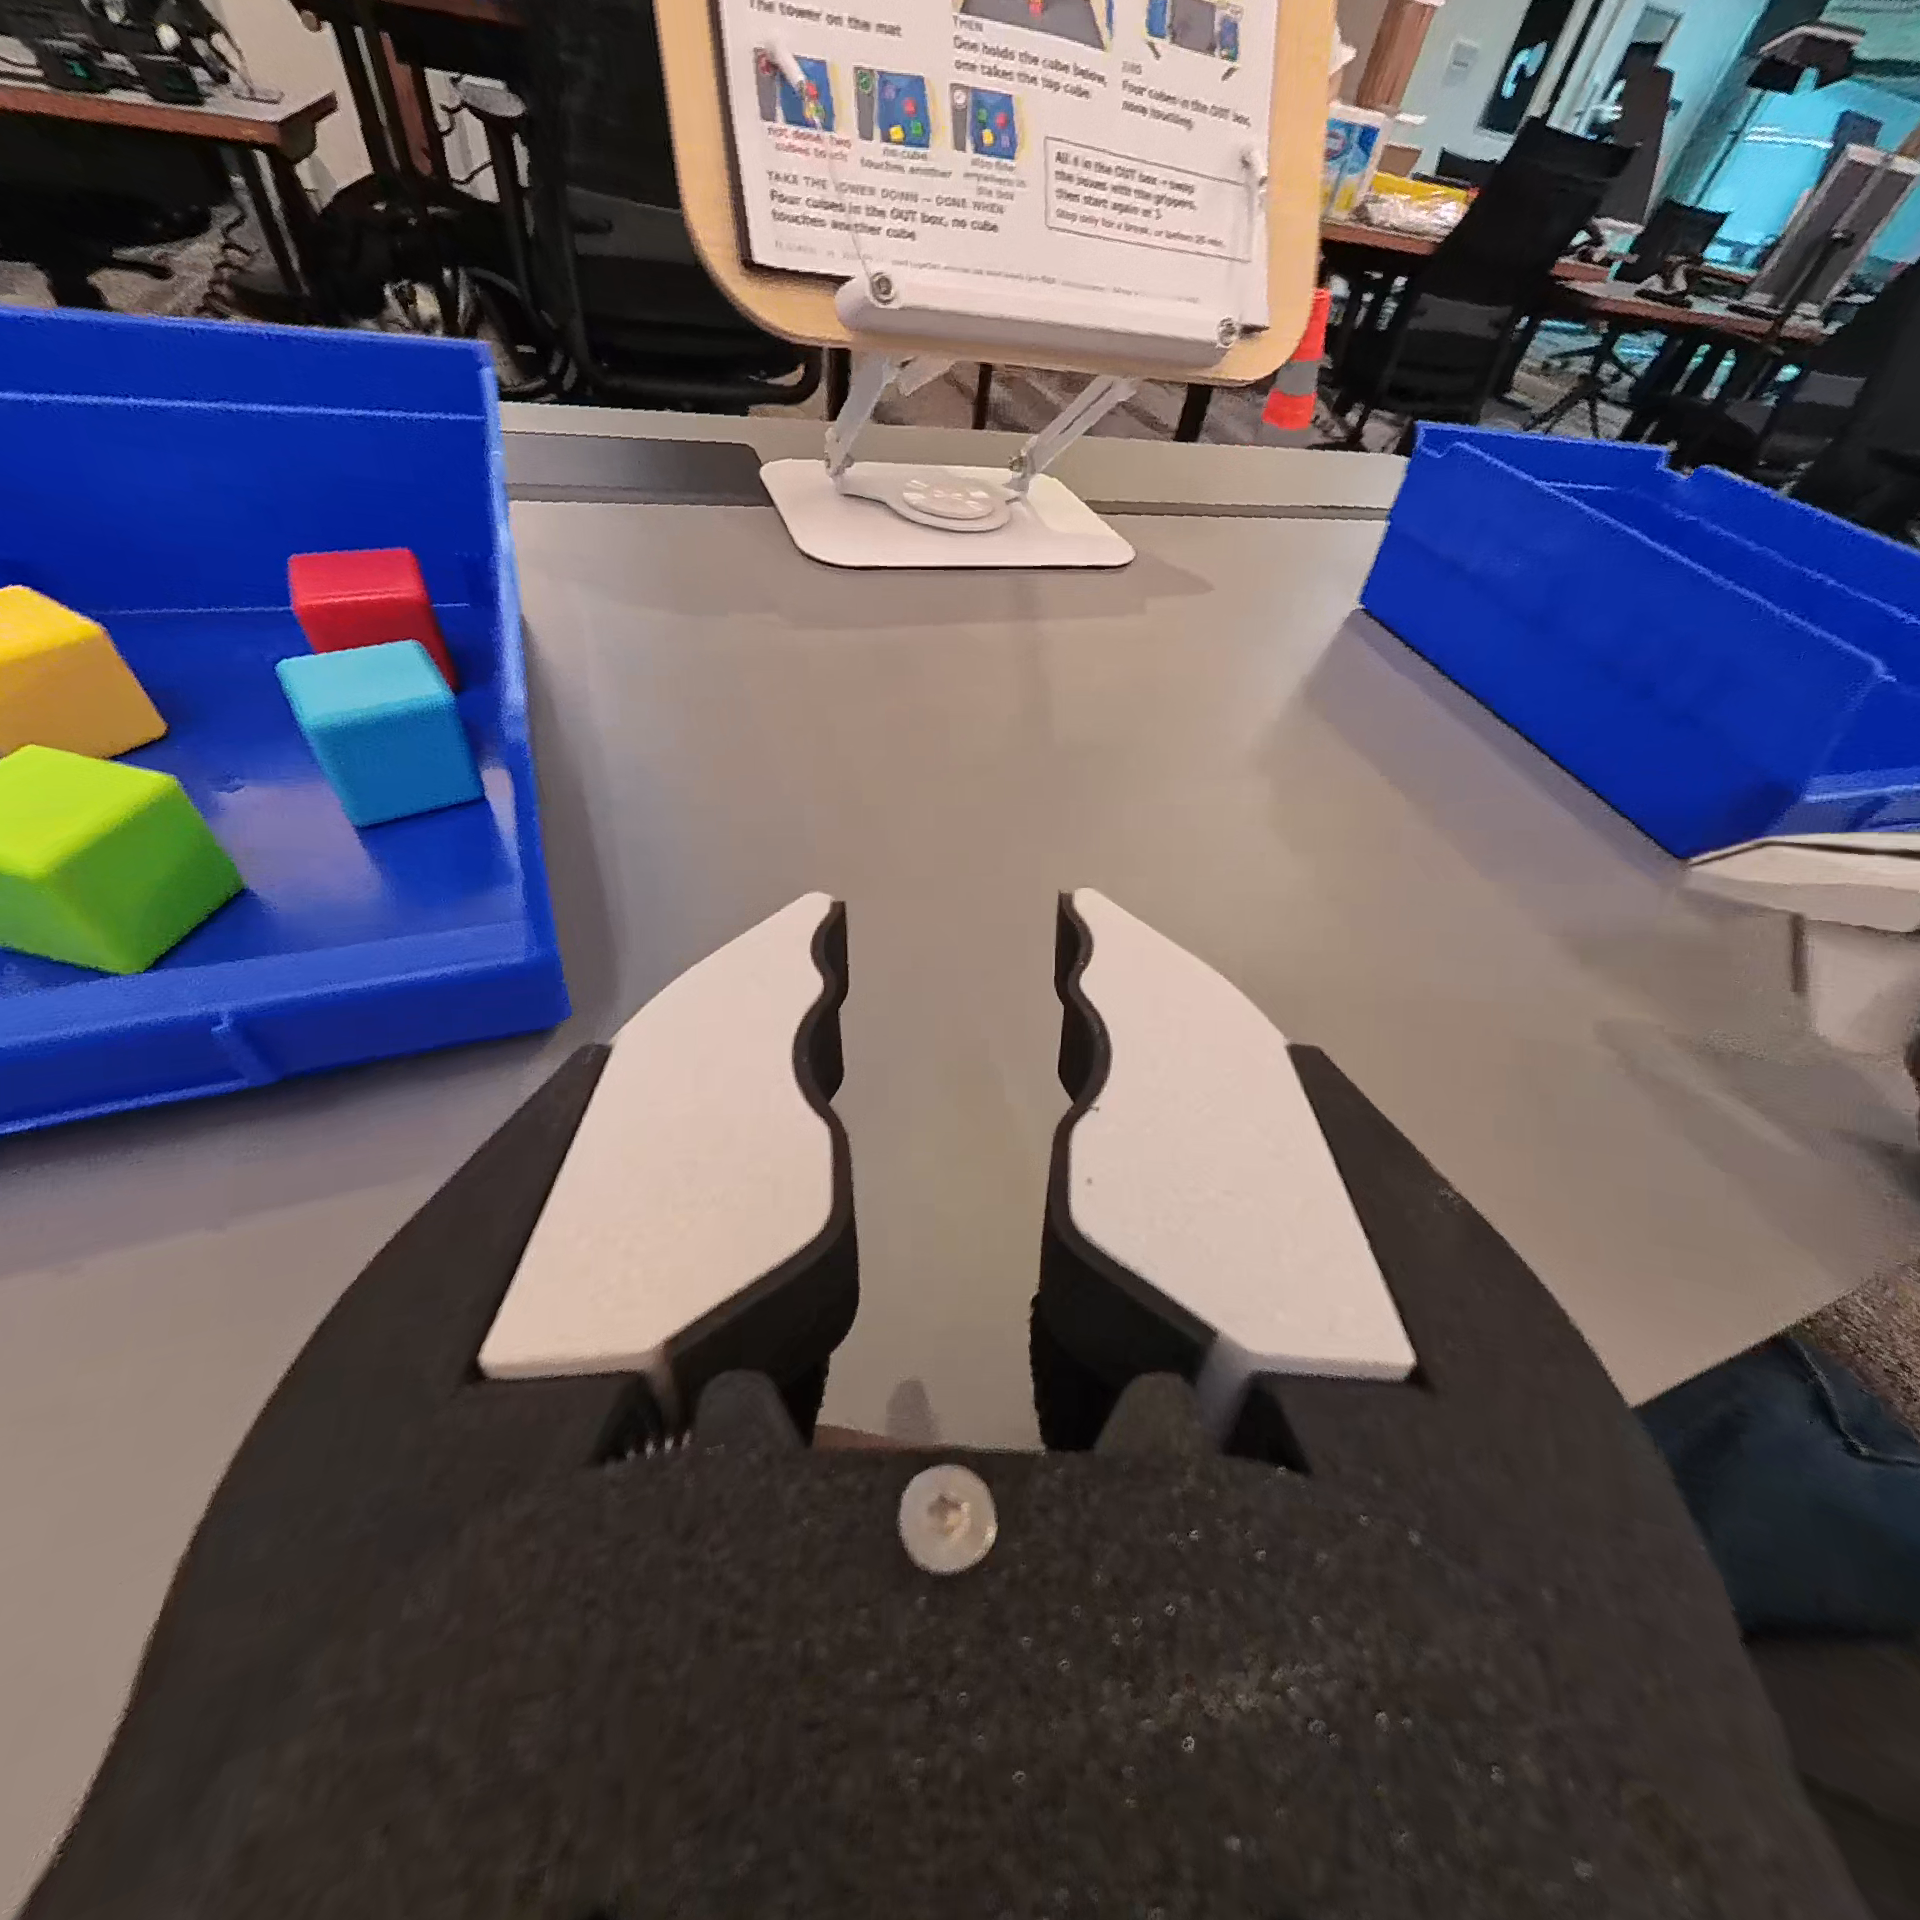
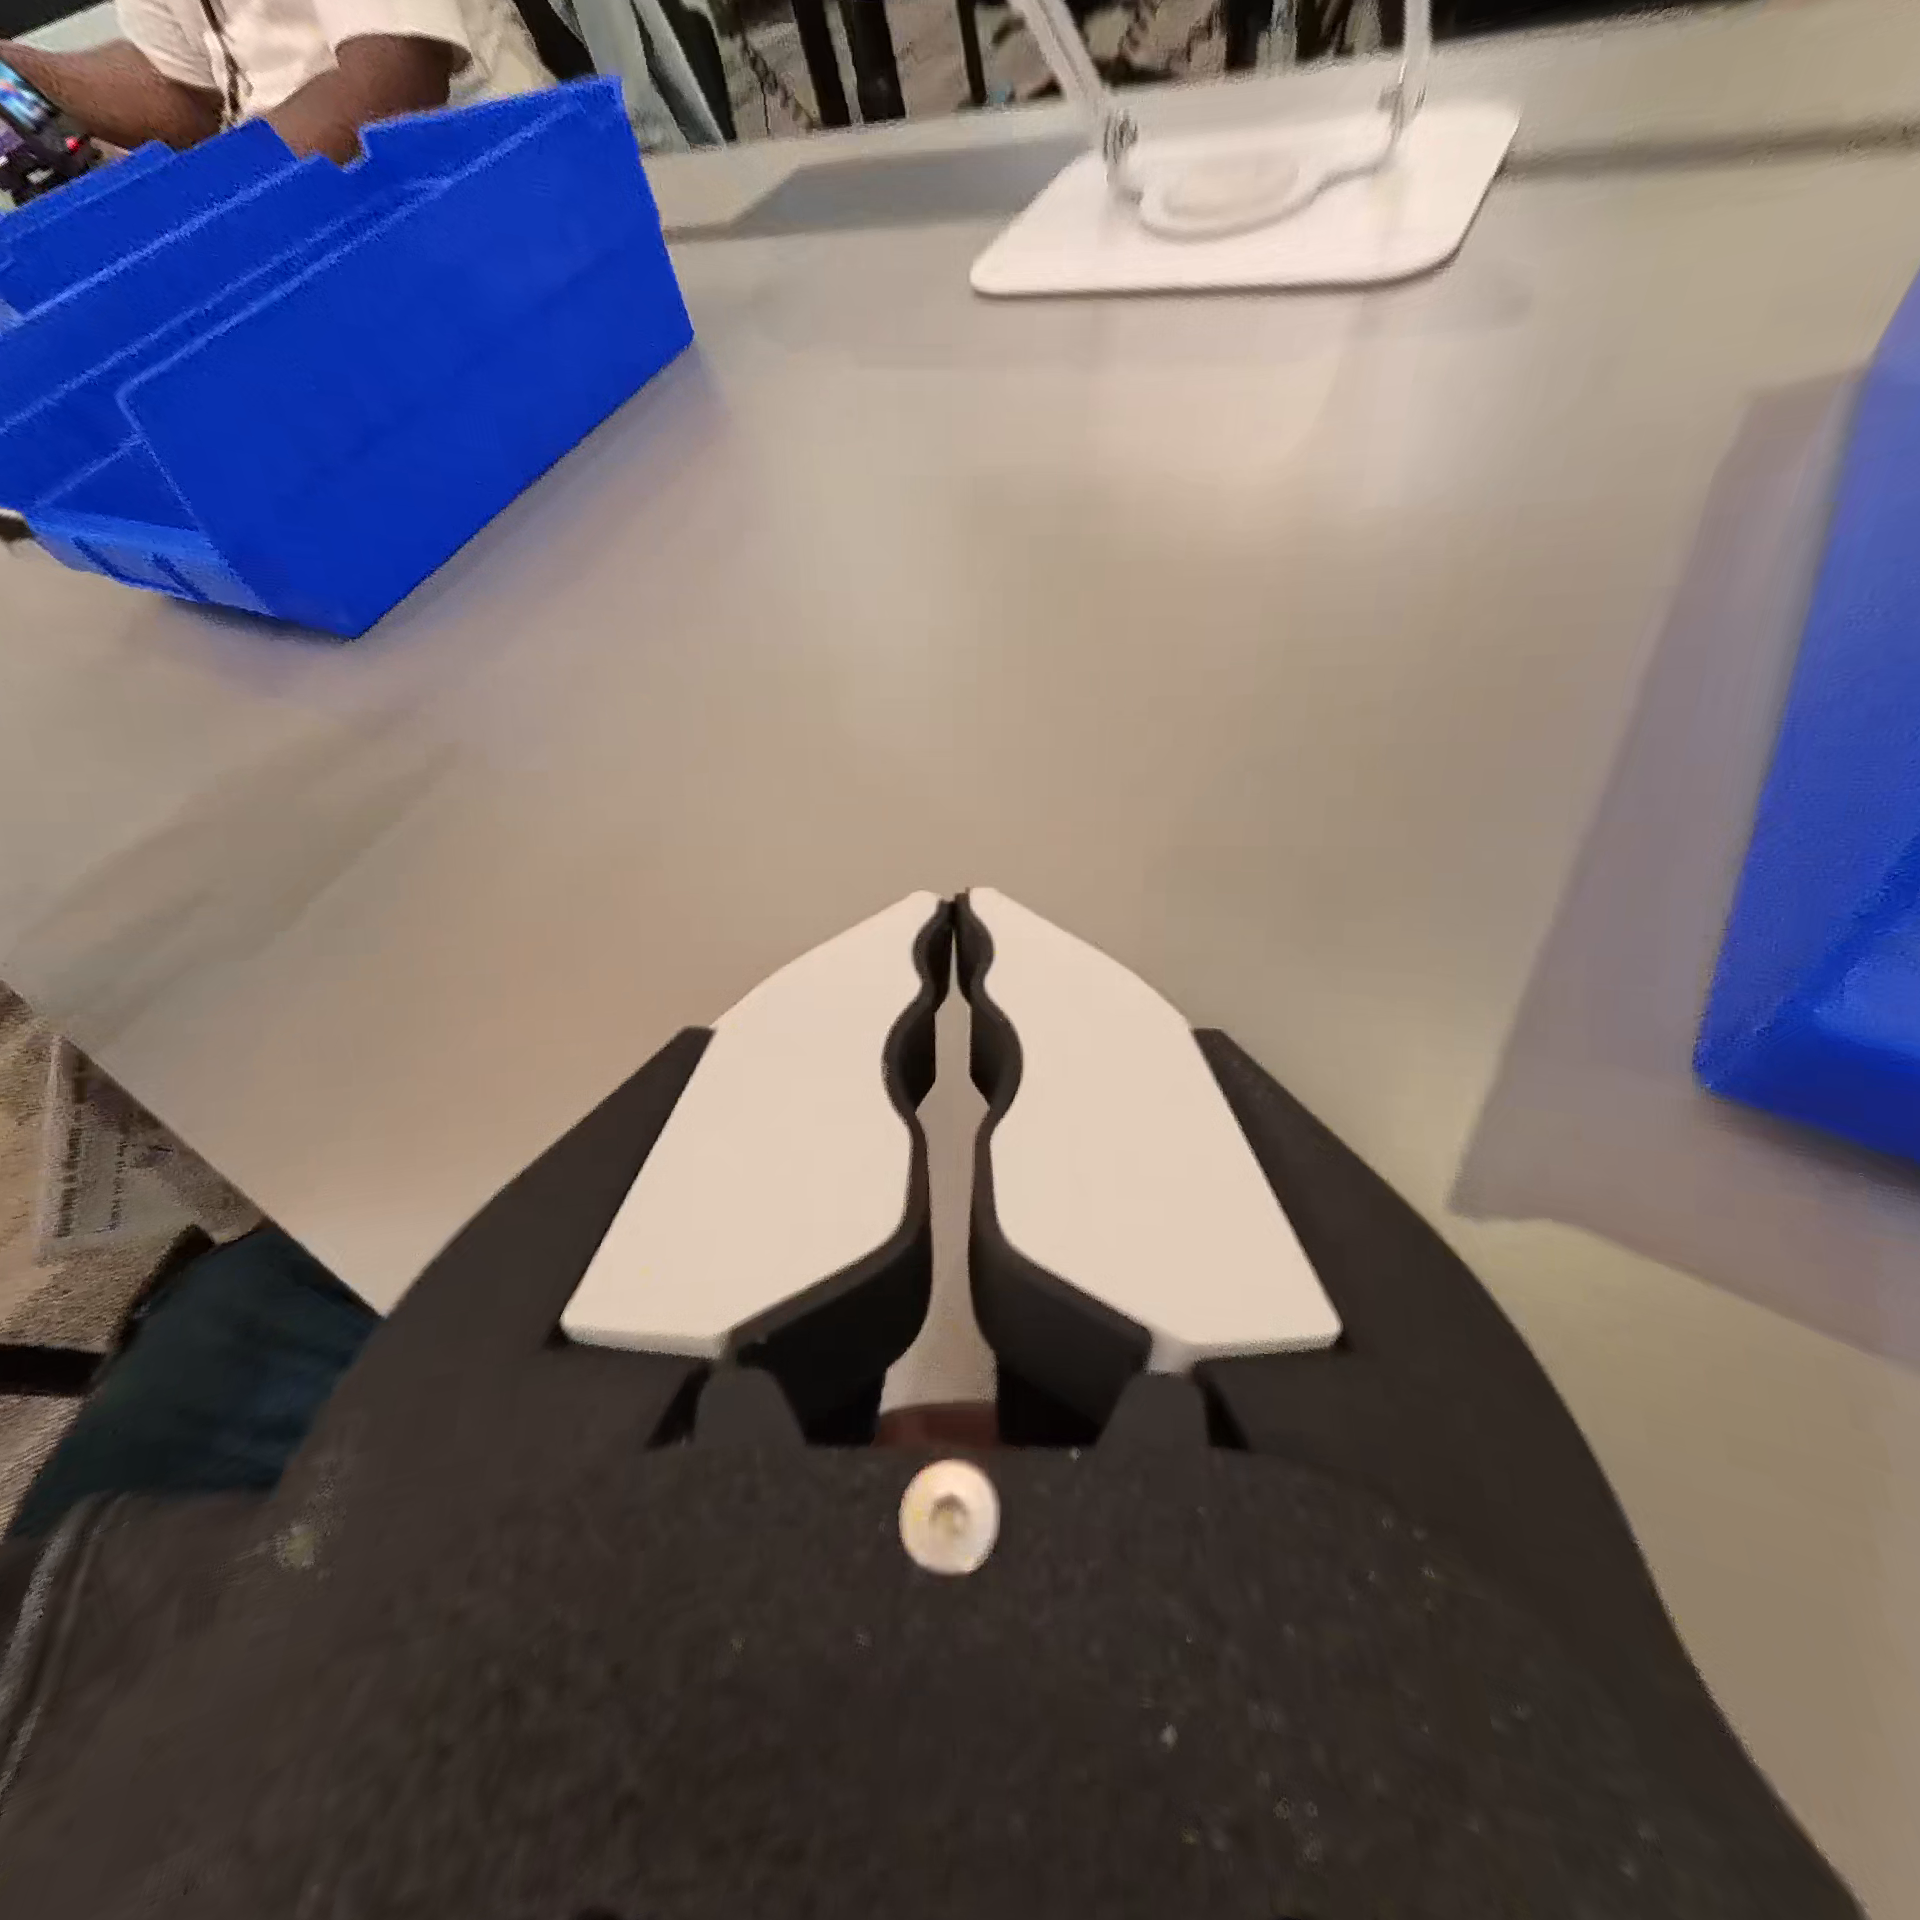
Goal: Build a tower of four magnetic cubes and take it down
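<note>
In the left wrist view, four cubes lie apart in a blue bin [image 1: 499,966] at the left: red [image 1: 358,603], light blue [image 1: 379,727], yellow [image 1: 62,675] and green [image 1: 104,857]. My left gripper [image 1: 951,914] is open with nothing between its fingers, over the grey table to the right of that bin. In the right wrist view my right gripper [image 2: 954,902] is shut, its pads meeting with nothing between them, over the bare table. The right gripper also shows at the right edge of the left wrist view [image 1: 1829,883].
A second blue bin [image 1: 1621,665] stands at the right, also in the right wrist view [image 2: 395,416]; another blue bin edge [image 2: 1829,790] is at that view's right. A white stand [image 1: 956,520] with an instruction sheet [image 1: 997,135] is at the back. A person [image 2: 260,62] sits behind.
</note>
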`<state>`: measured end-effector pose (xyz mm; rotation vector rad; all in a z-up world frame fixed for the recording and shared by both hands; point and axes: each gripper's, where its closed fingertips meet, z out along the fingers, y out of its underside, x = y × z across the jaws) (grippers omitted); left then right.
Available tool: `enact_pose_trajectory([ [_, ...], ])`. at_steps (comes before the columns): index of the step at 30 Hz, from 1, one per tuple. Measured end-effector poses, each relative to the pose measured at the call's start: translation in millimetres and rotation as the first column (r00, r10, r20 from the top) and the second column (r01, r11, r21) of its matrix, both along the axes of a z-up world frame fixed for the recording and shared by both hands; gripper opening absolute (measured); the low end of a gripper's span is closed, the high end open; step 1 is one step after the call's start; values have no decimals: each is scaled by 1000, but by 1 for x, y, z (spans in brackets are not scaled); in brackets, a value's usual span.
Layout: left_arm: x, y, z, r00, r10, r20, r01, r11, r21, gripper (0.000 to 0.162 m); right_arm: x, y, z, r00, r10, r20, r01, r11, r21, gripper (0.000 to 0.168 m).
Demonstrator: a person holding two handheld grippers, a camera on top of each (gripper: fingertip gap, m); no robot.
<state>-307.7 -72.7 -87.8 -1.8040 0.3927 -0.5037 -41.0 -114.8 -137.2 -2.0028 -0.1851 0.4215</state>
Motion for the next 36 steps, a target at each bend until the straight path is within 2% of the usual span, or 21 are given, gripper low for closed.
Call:
enact_pose_trajectory([
  [5, -18, 0, -4, 996, 91, 18, -92, 994, 63, 39, -8, -10, 18, 996, 83, -10, -81, 987, 137, 0],
  [7, -28, -5, -7, 991, 135, -6, -133, 987, 91, 39, -7, -14, 24, 995, 101, -18, -96, 981, 171, 19],
  [12, -40, -6, -4, 981, 194, -7, -192, 975, 109, 40, 6, -14, 27, 998, 57, 3, -56, 978, 201, 42],
  [27, -26, -6, -21, 991, 130, -24, -130, 991, 18, 51, 3, -16, 32, 996, 90, -7, -86, 968, 234, 48],
  [36, -22, -5, -24, 994, 105, -22, -106, 994, -9, 51, 5, -15, 30, 996, 88, -18, -82, 972, 221, 47],
])
